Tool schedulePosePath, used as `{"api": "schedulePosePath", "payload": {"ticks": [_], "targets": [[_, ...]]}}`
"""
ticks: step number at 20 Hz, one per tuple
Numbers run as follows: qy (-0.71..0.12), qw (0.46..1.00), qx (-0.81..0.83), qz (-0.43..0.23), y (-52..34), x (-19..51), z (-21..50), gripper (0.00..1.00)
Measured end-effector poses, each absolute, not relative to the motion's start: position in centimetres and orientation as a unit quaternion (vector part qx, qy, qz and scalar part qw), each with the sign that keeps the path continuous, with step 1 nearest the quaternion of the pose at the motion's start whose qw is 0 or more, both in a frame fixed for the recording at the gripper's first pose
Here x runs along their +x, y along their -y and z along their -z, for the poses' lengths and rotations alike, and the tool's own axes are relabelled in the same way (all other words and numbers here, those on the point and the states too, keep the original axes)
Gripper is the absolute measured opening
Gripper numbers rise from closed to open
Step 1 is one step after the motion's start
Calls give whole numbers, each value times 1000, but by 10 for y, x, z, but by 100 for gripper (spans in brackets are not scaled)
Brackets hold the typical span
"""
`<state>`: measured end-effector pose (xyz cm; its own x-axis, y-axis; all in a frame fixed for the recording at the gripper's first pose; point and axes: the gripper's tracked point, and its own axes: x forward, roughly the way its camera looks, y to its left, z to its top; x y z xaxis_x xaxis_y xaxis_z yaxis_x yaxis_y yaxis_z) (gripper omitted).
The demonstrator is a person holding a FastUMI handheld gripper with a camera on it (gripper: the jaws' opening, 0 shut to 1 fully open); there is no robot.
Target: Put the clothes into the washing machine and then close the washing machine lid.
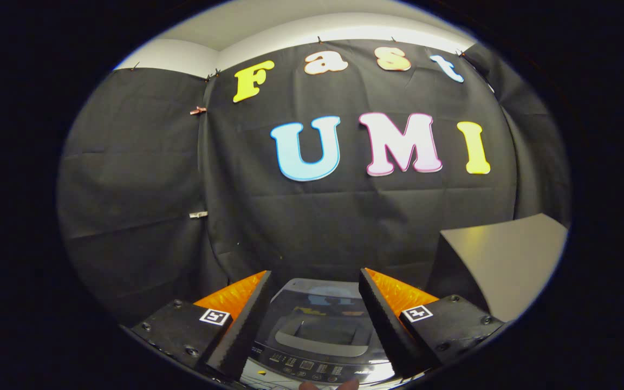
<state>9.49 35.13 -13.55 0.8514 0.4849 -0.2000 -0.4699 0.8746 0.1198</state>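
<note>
Claw (314,279) wide open, empty.
Washer (317,336) sits just below, between the fingers, lid (320,317) down.

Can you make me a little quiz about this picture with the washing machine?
1. True or false: the lid of the washing machine is down.
2. What are the fingers of the gripper doing? A) squeezing a shirt B) spread apart with nothing between them C) pressing a button
3. Fill in: the washing machine sits below and between the fingers, and the grey table stands to its ____ side.

Key
1. True: the glass lid lies flat over the tub.
2. B: the fingers are open, with the washer seen in the gap.
3. Right.
</note>
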Motion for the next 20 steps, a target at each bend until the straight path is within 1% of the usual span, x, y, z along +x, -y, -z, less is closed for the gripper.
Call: {"api": "schedulePosePath", "payload": {"ticks": [4,7,10,20], "targets": [[-73,971,19,-227,-312,94,99,99],[-62,974,28,-214,-285,91,80,99],[-45,981,23,-186,-247,90,63,99],[-7,994,28,-104,-160,68,42,99]]}}
